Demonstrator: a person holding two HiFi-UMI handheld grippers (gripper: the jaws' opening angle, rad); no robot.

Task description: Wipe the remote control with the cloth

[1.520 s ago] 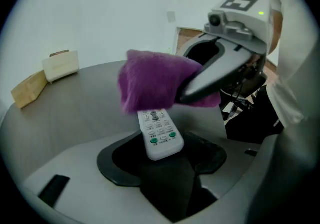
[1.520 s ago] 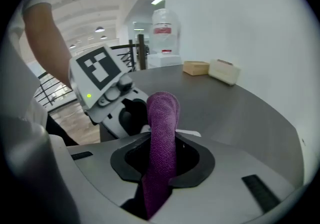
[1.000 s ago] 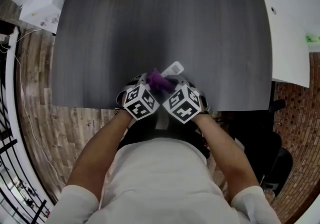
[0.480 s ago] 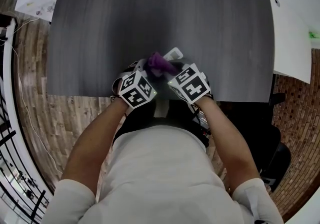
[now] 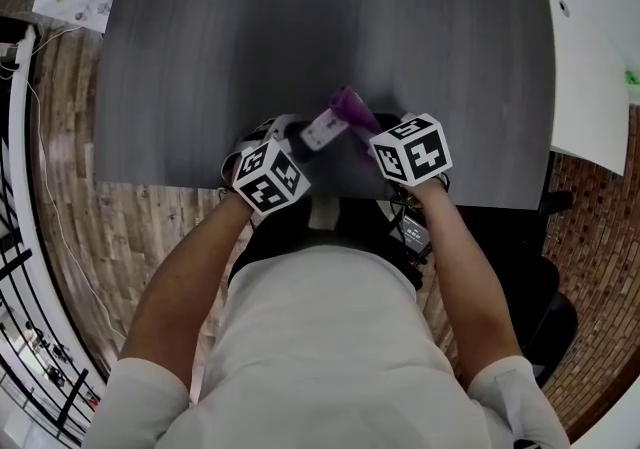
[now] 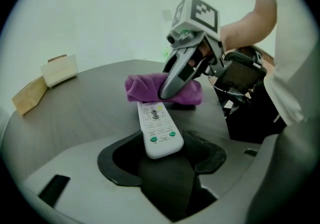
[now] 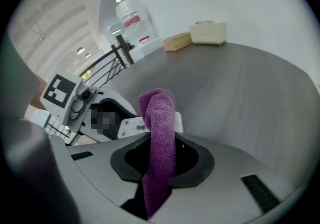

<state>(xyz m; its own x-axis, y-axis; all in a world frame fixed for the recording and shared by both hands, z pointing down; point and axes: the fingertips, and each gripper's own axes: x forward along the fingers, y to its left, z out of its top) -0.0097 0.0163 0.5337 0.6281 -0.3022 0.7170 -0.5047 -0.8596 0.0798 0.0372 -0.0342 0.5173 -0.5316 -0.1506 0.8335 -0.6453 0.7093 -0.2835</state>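
1. At the near edge of the dark table, just in front of the person, the left gripper holds the remote control by its near end. The jaws stand wide because the remote's body is wide, and they close on its 2 long sides.
2. The remote points away from this gripper with the buttons up, so the button side is free for wiping. I cannot tell whether its far end rests on the table.
3. The right gripper is nearly closed, with only a narrow gap, and it pinches the purple cloth. The cloth is bunched into 1 thick strip that stands out beyond the jaws. This way the soft fabric meets the plastic, not the hard jaws.
4. In the left gripper view the cloth lies across the far end of the remote and touches it, with the right gripper slanting down from the person's right.
5. I judge that the wiping is under way at the far end. The part between the left jaws stays covered, so it probably needs another grip later.
6. Because the remote is held at 1 end only, a hard push at the other end could tilt it in the jaws, so light pressure seems wise.
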